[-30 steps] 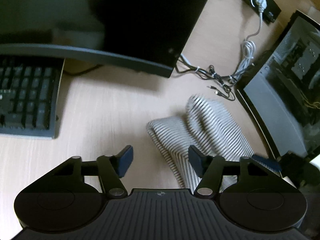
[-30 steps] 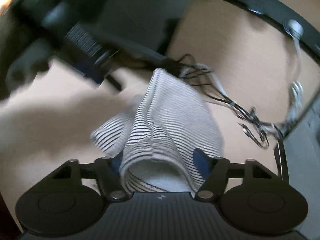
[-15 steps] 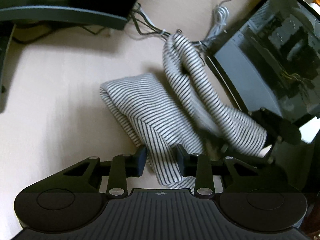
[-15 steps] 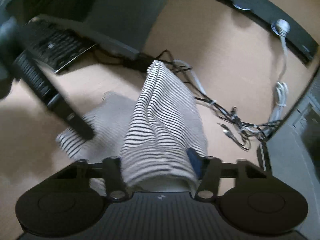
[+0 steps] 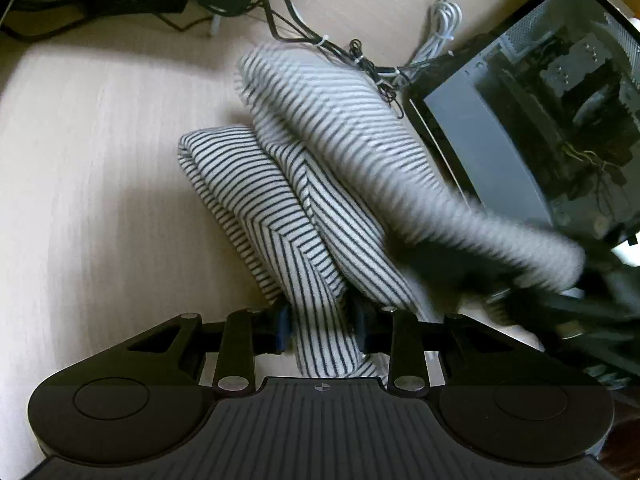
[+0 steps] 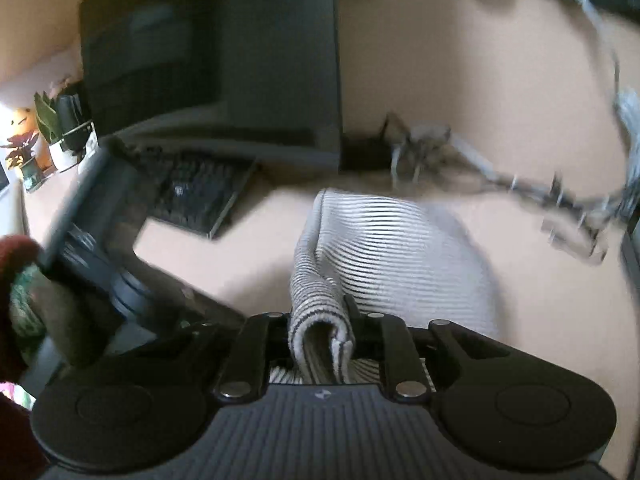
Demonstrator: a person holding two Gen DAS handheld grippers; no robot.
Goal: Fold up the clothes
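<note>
Now clamped: left hand-held gripper [image 5: 322, 330] and right hand-held gripper [image 6: 320, 326], jaws just closed, each pinching the striped garment [image 5: 280, 216]; ready to fold.

In the left wrist view the raised fold of the striped cloth [image 5: 460, 204] smears into grey towards the right, and the dark shape [image 5: 568, 304] under it there is too blurred to name. In the right wrist view the cables [image 6: 532, 192] and the cloth's right edge are streaked by motion. The monitor [image 6: 208, 60] is cut off by the top edge.
</note>
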